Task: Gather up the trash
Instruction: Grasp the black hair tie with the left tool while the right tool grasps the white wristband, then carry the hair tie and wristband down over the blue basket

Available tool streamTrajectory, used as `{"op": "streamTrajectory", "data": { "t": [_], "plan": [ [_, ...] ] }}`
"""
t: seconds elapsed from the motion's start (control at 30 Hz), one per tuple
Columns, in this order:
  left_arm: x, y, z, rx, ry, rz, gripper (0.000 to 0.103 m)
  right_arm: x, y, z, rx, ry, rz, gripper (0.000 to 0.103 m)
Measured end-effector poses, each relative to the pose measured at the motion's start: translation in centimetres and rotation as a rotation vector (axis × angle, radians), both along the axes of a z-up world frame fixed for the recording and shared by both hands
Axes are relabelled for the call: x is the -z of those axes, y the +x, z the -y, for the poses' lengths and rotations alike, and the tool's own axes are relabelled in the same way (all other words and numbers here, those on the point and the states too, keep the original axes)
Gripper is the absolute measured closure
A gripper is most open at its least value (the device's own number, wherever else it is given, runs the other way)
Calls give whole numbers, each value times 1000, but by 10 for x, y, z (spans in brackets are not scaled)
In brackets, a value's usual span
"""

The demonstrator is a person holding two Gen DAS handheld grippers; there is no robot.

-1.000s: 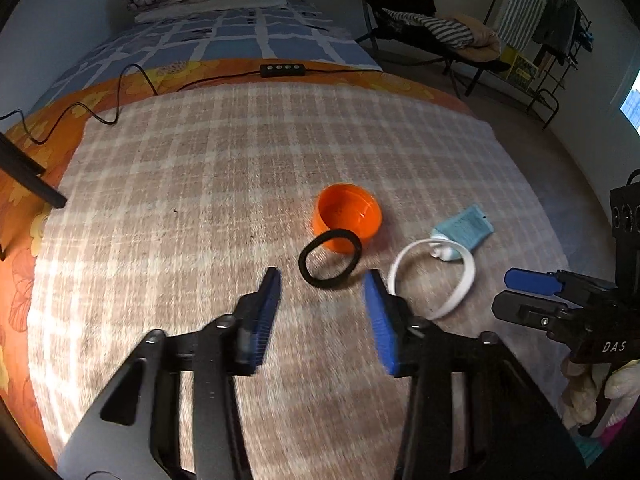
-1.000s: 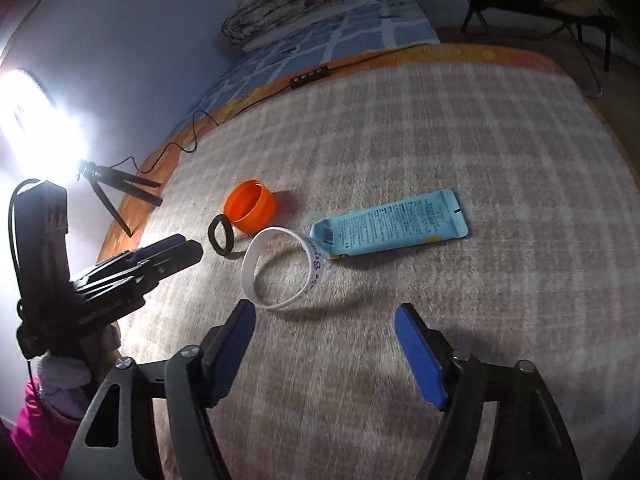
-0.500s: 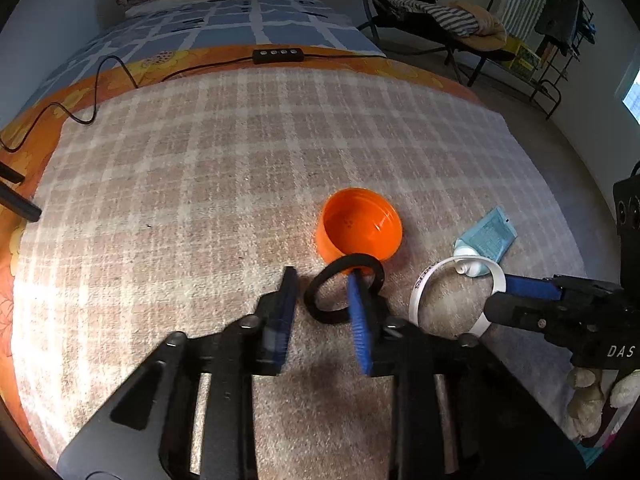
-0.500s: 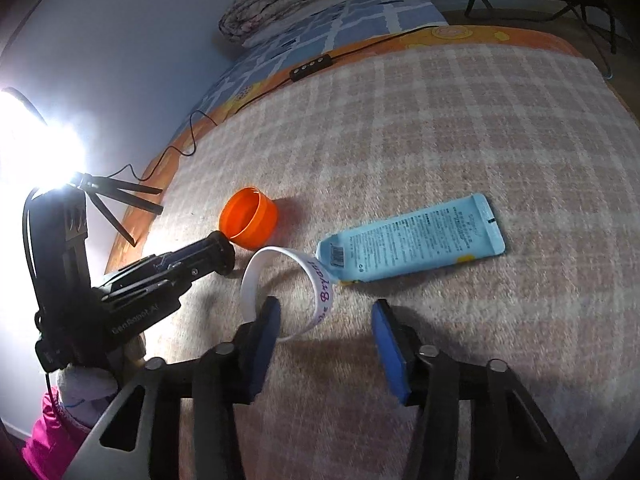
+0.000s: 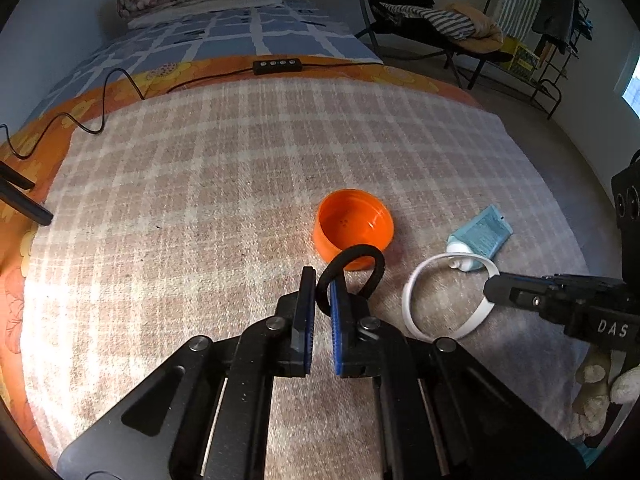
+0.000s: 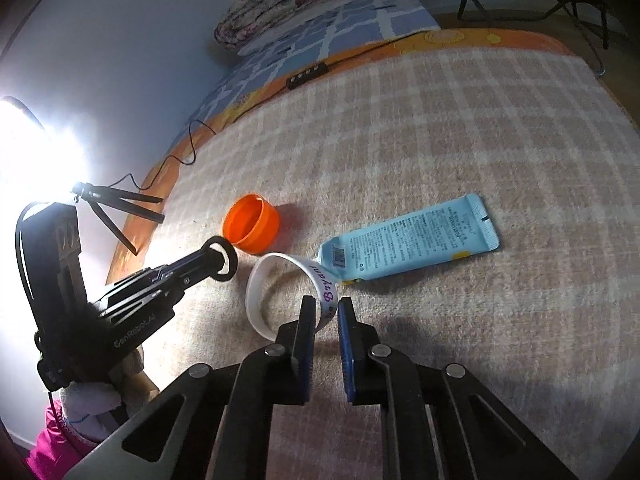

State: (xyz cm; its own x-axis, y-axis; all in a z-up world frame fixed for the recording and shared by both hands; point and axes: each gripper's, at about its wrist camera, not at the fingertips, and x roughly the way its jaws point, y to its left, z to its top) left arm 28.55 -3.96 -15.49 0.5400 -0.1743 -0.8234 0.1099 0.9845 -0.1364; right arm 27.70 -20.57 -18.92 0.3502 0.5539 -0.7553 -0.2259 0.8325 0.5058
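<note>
The left claw (image 5: pixel 320 300) pinches the black hair tie (image 5: pixel 354 270), lifting its loop against the orange cap (image 5: pixel 354 232). Right of the cap, the right claw (image 6: pixel 325 316) clamps the white wristband (image 6: pixel 276 292), whose far edge touches the blue tube (image 6: pixel 412 240) on the bed's plaid blanket (image 5: pixel 200 184).

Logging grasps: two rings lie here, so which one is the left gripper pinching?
The black elastic hair-tie ring, beside the orange plastic cap. The white printed wristband sits in the right gripper.

Black gripper frames (image 5: pixel 320 360), blue-padded jaws, silver screws, white glove (image 6: pixel 92 396), magenta sleeve (image 6: pixel 56 440)
</note>
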Motion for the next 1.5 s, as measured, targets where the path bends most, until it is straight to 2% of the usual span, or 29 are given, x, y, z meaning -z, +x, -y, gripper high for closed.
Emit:
{"op": "streamTrajectory", "data": {
  "t": [0.33, 0.63, 0.8, 1.13, 1.33, 1.5],
  "plan": [
    [-20, -21, 2, 11, -1, 29, 99, -28, -14, 11, 7, 11, 59, 95],
    [-47, -57, 5, 31, -4, 66, 99, -61, -52, 14, -31, -7, 129, 95],
    [-65, -88, 5, 36, -14, 86, 99, -77, -83, 11, -70, -25, 171, 95],
    [-95, -166, 4, 29, -30, 114, 99, -93, -149, 16, -113, -17, 192, 95],
    [-103, -211, 9, 34, -43, 121, 99, -100, -194, 18, -144, -42, 219, 95],
    [-97, -245, 18, 47, -42, 112, 99, -102, -229, 19, -168, -62, 241, 95]
  ]
}}
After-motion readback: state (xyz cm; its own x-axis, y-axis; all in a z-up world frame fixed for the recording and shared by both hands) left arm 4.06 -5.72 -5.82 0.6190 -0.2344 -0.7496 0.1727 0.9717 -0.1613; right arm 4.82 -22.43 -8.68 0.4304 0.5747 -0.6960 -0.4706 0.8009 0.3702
